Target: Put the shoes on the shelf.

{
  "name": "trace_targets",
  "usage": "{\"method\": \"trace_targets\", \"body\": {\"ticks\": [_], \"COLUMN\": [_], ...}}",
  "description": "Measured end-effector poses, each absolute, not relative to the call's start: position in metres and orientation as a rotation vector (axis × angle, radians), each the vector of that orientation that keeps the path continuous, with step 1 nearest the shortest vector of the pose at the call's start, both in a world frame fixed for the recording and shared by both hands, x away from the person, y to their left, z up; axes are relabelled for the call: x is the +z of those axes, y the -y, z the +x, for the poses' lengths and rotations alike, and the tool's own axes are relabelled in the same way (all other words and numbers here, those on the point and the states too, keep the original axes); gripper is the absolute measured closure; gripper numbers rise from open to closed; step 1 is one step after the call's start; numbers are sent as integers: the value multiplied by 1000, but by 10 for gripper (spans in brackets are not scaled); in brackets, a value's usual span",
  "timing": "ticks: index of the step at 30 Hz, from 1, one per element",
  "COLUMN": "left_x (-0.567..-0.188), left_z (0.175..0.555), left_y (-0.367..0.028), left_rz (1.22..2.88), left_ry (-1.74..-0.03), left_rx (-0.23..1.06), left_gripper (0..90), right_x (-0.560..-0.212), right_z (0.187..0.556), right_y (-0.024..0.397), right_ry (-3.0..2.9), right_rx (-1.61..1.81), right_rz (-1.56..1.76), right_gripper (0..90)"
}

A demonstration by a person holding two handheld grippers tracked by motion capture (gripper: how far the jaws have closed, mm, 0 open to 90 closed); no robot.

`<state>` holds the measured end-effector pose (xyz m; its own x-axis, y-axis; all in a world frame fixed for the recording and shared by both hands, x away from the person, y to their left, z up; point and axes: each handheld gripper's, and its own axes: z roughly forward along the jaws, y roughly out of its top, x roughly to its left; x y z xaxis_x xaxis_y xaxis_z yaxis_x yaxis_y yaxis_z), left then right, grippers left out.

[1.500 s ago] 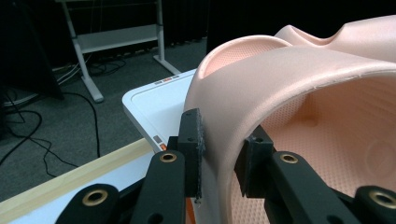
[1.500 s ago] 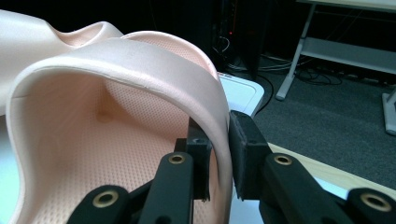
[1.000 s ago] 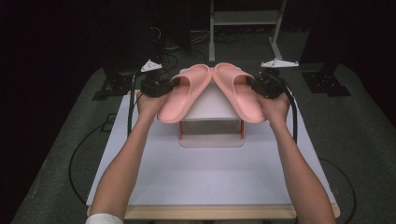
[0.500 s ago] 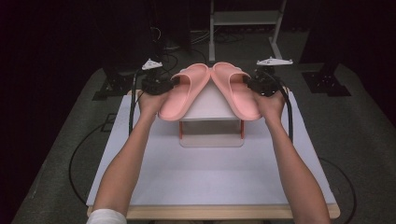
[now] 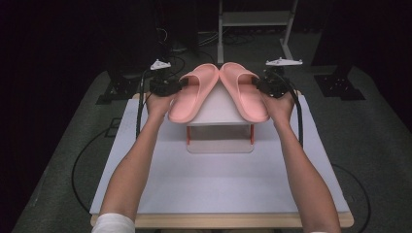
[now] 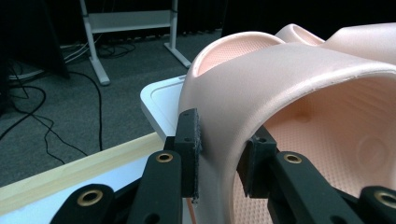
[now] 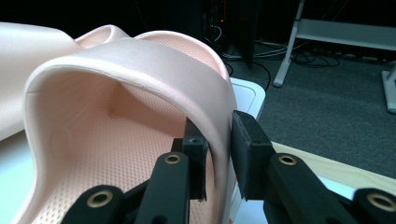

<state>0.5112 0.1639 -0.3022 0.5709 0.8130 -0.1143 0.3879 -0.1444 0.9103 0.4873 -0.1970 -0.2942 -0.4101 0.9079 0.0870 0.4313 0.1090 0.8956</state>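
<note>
- Left gripper [image 6: 219, 156] pinches the left slipper [image 5: 194, 92] by its strap; right gripper [image 7: 217, 151] pinches the right slipper [image 5: 243, 90] likewise.
- Both slippers lean toe-to-toe over a white stand [image 5: 219, 116] on the table [image 5: 218, 194].
- Probably light, springy foam (smooth strap, dimpled footbed); the strap's side is the best hold.

A white-topped table [image 5: 218, 189] carries a small white stand [image 5: 219, 127] bearing two pink slippers [image 5: 194, 92].

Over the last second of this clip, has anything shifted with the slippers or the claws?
Nothing visibly changed. The left claw stays clamped on the strap of the left slipper, the right claw on the strap of the right slipper, and both slippers still lean on the small white stand, toes meeting on top.
</note>
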Motion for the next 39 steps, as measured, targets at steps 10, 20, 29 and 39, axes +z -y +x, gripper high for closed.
{"method": "trace_targets", "body": {"ticks": [10,20,29,39], "left_x": [-304,-303,-304,-304], "left_z": [513,512,511,511], "left_y": [-164,-161,-158,-156], "left_rz": [1733,1731,1722,1723], "left_ry": [-1004,-999,-993,-989], "left_rx": [492,488,469,471], "left_gripper": [702,667,650,640], "right_x": [-296,-296,-296,-297], "right_z": [491,490,490,489], "right_y": [196,194,193,188], "right_ry": [-1884,-1888,-1888,-1883], "right_rx": [1274,1294,1288,1277], "right_rz": [1312,1325,1329,1321], "right_gripper": [743,711,705,695]}}
